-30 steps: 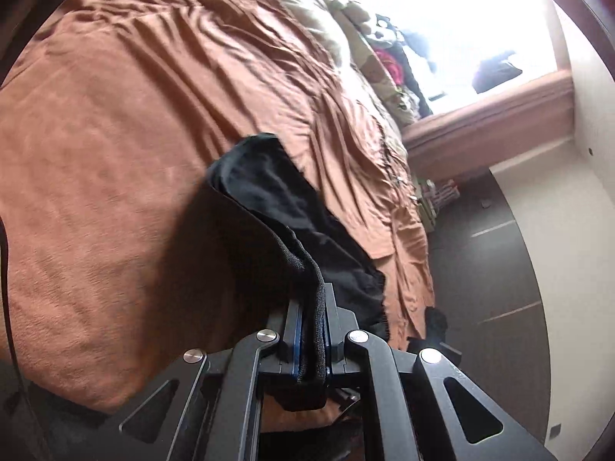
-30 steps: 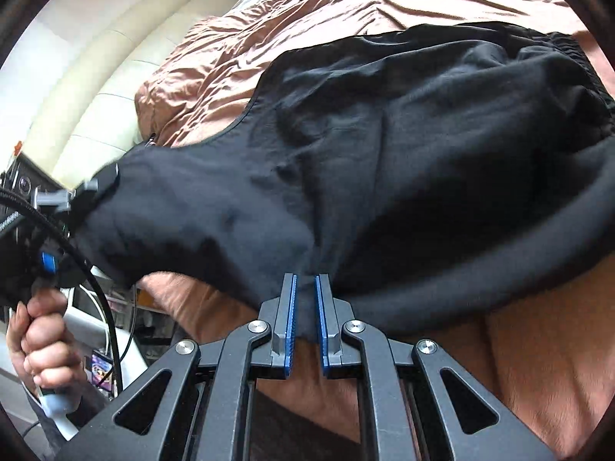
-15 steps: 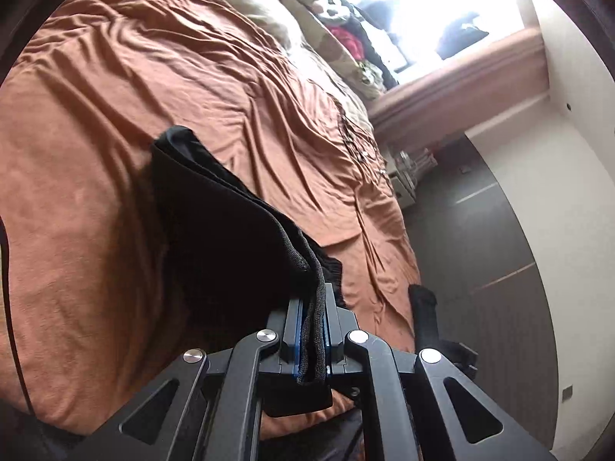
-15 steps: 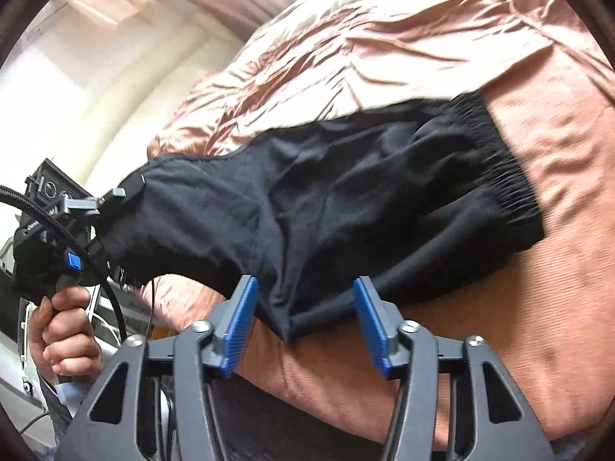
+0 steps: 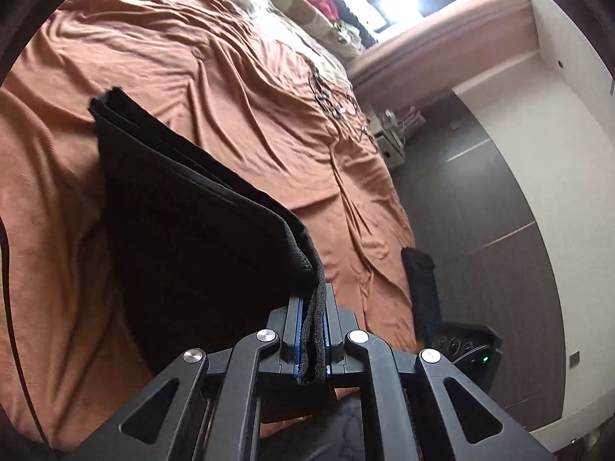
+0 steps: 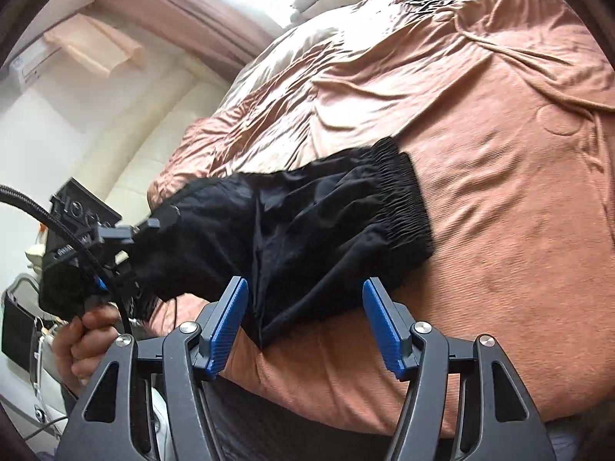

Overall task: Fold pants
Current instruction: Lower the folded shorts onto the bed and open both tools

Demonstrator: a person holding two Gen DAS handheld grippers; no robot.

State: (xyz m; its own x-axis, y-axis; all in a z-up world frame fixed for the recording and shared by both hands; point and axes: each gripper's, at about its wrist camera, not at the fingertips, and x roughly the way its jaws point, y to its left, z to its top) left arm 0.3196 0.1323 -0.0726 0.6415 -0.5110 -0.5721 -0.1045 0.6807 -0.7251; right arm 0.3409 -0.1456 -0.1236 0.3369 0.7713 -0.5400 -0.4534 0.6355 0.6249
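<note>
Right gripper (image 6: 303,322): its jaws now stand spread wide with nothing between them; a second ago they were pressed together on the fabric, so this side has let go.
Left gripper (image 5: 311,330): jaws still pressed together, pinching a bunched black edge of the pants (image 6: 307,230).
Pants: lying on the bed (image 6: 499,153), folded over on themselves, the elastic waistband (image 6: 407,196) flat on the orange cover; the end nearest the left gripper is held up off the bed (how high I cannot tell).
What changed: the pants have gone from hanging between two grips to resting mostly on the bed.
Meaning for the task: one fold looks laid down; the left end probably needs lowering or carrying across next.
</note>
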